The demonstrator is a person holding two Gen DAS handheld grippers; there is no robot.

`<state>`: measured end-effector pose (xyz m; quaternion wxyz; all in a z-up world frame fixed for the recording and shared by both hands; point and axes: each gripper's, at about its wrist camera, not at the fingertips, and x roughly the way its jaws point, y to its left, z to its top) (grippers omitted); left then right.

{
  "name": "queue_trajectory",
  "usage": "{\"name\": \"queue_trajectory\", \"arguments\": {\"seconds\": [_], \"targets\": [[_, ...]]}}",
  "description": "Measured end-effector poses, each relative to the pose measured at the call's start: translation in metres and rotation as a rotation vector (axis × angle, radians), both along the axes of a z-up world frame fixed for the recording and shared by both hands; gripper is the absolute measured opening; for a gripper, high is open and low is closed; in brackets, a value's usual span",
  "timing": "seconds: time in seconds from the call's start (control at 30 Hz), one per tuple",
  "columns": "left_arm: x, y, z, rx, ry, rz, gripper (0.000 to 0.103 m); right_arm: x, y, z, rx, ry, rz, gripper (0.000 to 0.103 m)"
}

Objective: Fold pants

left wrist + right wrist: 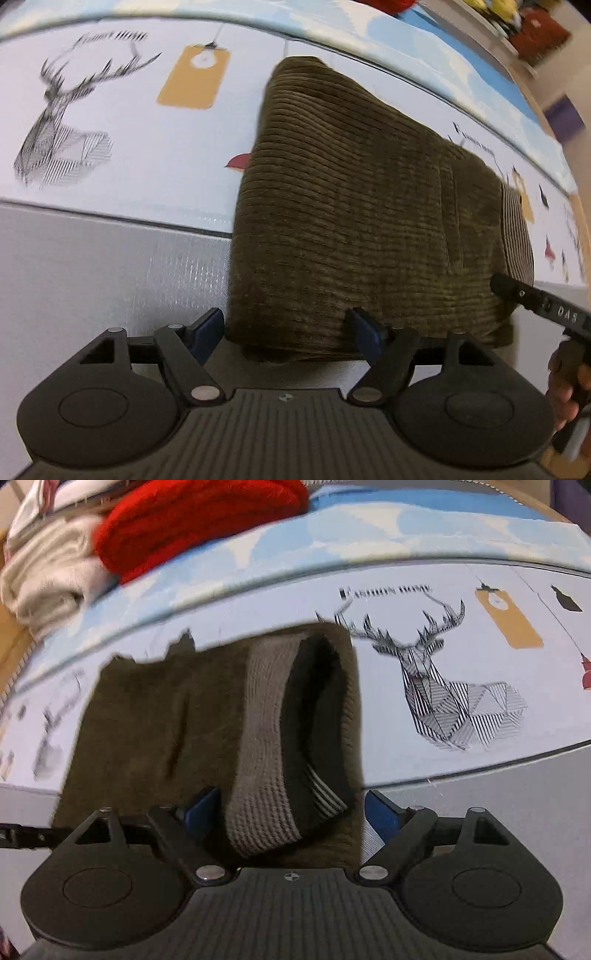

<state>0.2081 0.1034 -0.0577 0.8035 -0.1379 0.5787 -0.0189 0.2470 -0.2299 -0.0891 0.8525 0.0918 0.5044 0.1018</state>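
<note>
Olive-brown corduroy pants point(351, 221) lie folded on the printed table cover. My left gripper point(288, 328) is open, its blue-padded fingers astride the near left corner of the fold. In the right wrist view the pants point(155, 716) show their ribbed grey waistband point(266, 746), which stands open. My right gripper point(295, 808) is open with its fingers on either side of the waistband end. The right gripper's finger point(524, 295) also shows at the pants' right edge in the left wrist view.
The cover point(122, 110) is white with deer drawings point(443, 686), orange tags point(194, 77) and a blue band at the back. A red knit garment point(199, 524) and a cream garment point(48, 579) lie at the far edge. A grey strip point(92, 266) runs along the front.
</note>
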Motion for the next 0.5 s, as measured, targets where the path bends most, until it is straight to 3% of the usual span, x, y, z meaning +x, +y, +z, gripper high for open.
{"name": "queue_trajectory", "arguments": {"seconds": [0.13,0.23,0.37,0.5], "targets": [[0.000,0.005,0.004,0.016,-0.017,0.032,0.081,-0.003,-0.011,0.000,0.050,0.042,-0.049,0.093],[-0.015,0.002,0.038,0.143,-0.130,0.053,0.080,-0.013,-0.010,0.016,0.033,0.011,-0.074,0.088],[-0.047,-0.011,0.092,0.306,-0.315,0.008,0.084,-0.039,-0.011,0.065,-0.087,-0.137,-0.144,0.081],[-0.096,-0.028,0.142,0.454,-0.521,0.045,0.087,-0.095,-0.017,0.127,-0.048,-0.379,-0.195,0.082]]}}
